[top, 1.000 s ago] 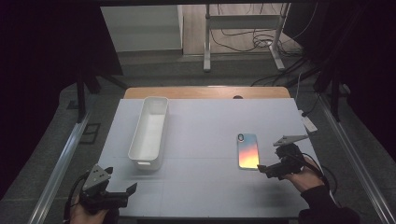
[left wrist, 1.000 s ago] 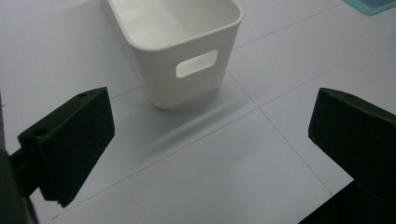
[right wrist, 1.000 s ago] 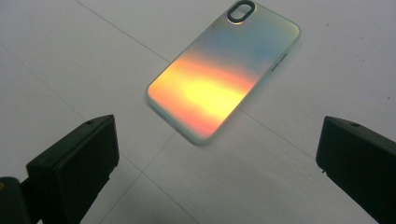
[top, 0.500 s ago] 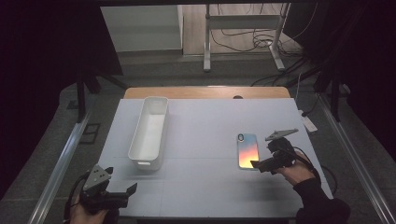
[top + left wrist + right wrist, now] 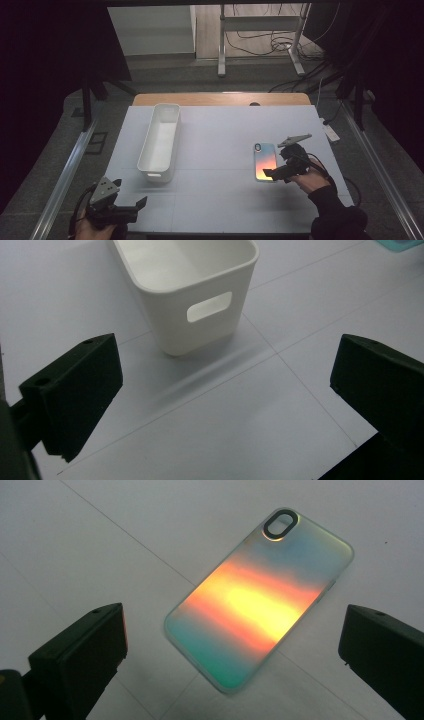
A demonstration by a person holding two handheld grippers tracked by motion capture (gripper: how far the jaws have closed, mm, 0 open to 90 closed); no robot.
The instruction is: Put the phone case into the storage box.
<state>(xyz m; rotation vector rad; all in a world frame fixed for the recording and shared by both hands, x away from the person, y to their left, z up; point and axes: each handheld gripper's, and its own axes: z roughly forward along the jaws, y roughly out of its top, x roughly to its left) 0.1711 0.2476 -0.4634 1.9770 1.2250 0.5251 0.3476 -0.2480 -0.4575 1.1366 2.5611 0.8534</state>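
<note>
Since a second ago the right claw [image 5: 268, 172] has slid in from about 3 o'clock of the phone case [image 5: 265, 161] toward its near end, and now sits just beside that end, low at roughly 5 o'clock of it, with its jaws spread wide and nothing between them. In the right gripper view the case [image 5: 257, 600] lies flat on the bench [image 5: 100, 540] between and beyond the two black jaws, apart from both; its back shines orange and yellow across the middle, teal at the near end, with an oval camera cut-out at the far end. No brand, label or writing can be read on it. The left claw [image 5: 131, 206] has stayed at the near left corner of the bench [image 5: 220, 135], also released, jaws wide apart. Beyond it, at about 1 o'clock, stands the long white bin [image 5: 161, 140], well apart from the case; the left gripper view shows its near end wall with a slot handle [image 5: 209, 306].
</note>
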